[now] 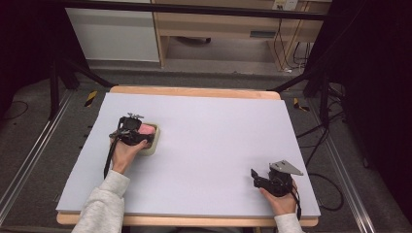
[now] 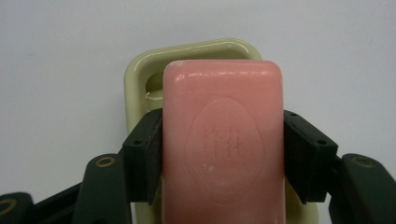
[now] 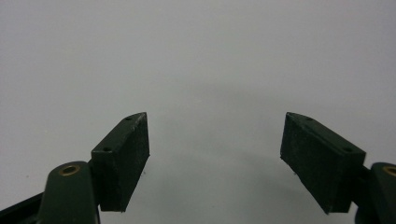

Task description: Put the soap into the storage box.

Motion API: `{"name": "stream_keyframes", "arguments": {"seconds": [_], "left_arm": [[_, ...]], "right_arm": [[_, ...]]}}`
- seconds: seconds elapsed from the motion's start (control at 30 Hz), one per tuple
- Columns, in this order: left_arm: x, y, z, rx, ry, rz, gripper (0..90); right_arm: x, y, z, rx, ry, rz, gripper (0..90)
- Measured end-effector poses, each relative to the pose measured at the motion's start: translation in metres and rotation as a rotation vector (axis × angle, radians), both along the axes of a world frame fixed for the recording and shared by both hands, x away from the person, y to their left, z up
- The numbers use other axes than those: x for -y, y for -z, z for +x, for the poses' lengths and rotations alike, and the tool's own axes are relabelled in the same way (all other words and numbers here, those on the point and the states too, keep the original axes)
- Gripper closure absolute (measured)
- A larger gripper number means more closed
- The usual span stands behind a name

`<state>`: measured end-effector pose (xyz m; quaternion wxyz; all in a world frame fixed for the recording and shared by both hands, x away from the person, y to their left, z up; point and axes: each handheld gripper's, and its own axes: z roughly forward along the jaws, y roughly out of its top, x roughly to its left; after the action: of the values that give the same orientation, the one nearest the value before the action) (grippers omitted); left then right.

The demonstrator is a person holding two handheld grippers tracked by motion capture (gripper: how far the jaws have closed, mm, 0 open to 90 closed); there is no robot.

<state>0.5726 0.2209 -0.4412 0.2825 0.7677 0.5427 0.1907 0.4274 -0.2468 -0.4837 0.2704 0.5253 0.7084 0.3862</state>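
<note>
Pink soap bar point(image 2: 222, 140), stamped with an oval emblem, clamped on its two long sides by the black jaws of the left hand-held gripper point(image 2: 222, 156); the bar lies over a pale yellow-green soap dish point(image 2: 140, 74), whose rim shows behind and beside it. In the high view the left hand-held gripper point(image 1: 132, 132) and the soap dish point(image 1: 154, 143) sit at the left part of the grey desk point(image 1: 214, 126). Right hand-held gripper point(image 3: 215, 163), jaws wide apart with nothing between them, above bare desk surface; in the high view the right hand-held gripper point(image 1: 266, 180) sits near the front right corner, well apart from the dish
</note>
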Motion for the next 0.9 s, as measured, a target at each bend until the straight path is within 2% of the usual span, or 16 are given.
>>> {"name": "stream_keyframes", "arguments": {"seconds": [0.2,0.27,0.77,0.9], "left_arm": [[-0.0011,0.0031,0.0013,0.009,-0.018,0.005,37.1],[-0.0017,0.0039,0.0016,0.01,-0.016,-0.004,37.1],[0.0008,0.0071,0.0025,0.001,-0.013,0.003,37.0],[-0.002,0.0003,-0.0001,0.038,-0.016,-0.019,35.4]], "right_arm": [[-0.0002,0.0001,0.0,0.0,0.0,0.0,23.6],[-0.0002,0.0001,0.0,0.001,0.0,-0.001,23.6],[-0.0001,0.0001,-0.0002,0.001,-0.001,0.0,23.6],[-0.0002,-0.0005,-0.0007,-0.003,-0.001,0.007,23.6]]}}
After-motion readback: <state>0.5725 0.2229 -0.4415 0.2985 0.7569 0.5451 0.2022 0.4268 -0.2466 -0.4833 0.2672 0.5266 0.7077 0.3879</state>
